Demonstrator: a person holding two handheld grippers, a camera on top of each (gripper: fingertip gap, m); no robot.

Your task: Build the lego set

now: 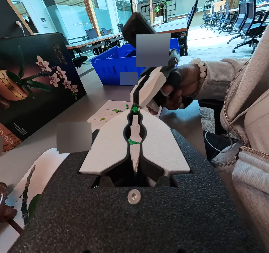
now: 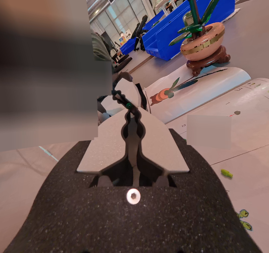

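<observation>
The left gripper [image 1: 134, 112] and right gripper [image 2: 131, 109] meet tip to tip, both pinched nearly closed on one green piece [image 1: 134, 108] above the open booklet [image 2: 203, 104]. Beyond stand the orchid pot [image 2: 203, 45] and blue bins [image 2: 167, 42].

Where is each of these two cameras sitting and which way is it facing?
Left wrist view: on the left gripper, facing the lego set box, a blue bin and the person's right hand holding the other gripper.
Right wrist view: on the right gripper, facing the built orchid pot on the instruction booklet.
Shared: the small green lego piece where both tips meet.
</observation>
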